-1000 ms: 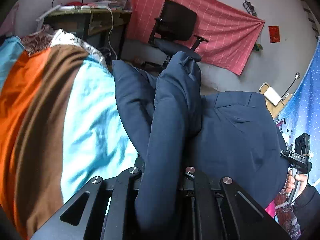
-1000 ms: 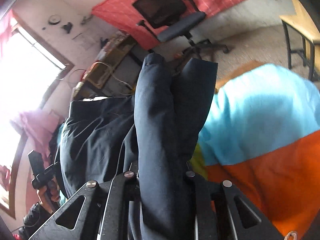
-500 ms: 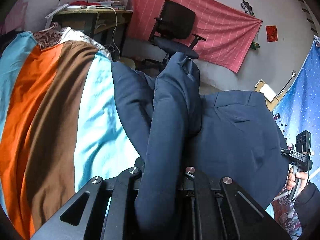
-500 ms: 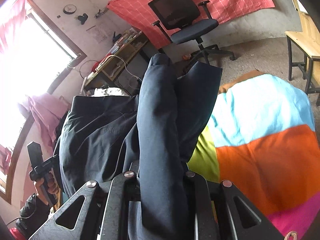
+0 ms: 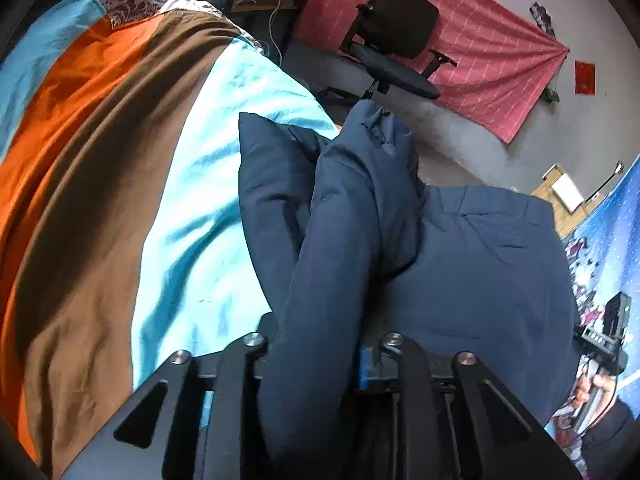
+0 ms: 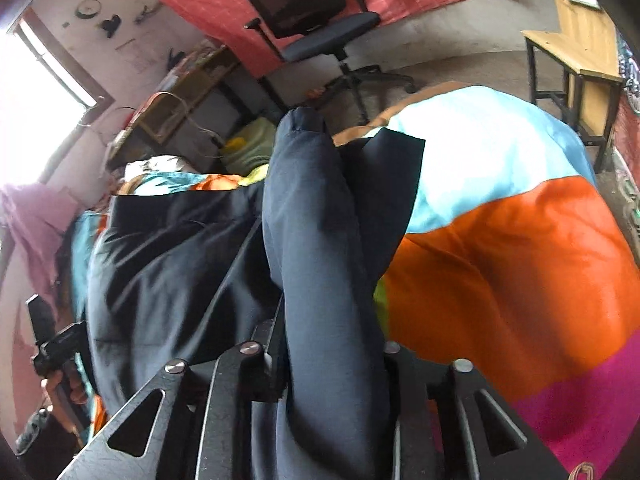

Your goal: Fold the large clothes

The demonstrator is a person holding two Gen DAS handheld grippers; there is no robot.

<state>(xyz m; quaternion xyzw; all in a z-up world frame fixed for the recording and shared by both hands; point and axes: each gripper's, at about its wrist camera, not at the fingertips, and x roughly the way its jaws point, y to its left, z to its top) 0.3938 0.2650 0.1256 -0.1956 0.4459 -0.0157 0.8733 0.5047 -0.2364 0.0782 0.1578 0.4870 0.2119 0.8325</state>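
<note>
Both grippers, left (image 5: 320, 344) and right (image 6: 324, 344), clamped on navy garment (image 5: 480, 264), frame center. Mid-fold, seemingly; next, lowering onto striped bedspread (image 5: 100, 184).

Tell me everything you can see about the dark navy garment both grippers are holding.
The navy garment is large, of smooth, matte woven cloth, plain dark blue. Each gripper pinches a bunched fold: the left gripper and the right gripper each have cloth rising between the fingers. The rest lies spread in soft creases over the striped bedcover, with one squared corner jutting out.
</note>
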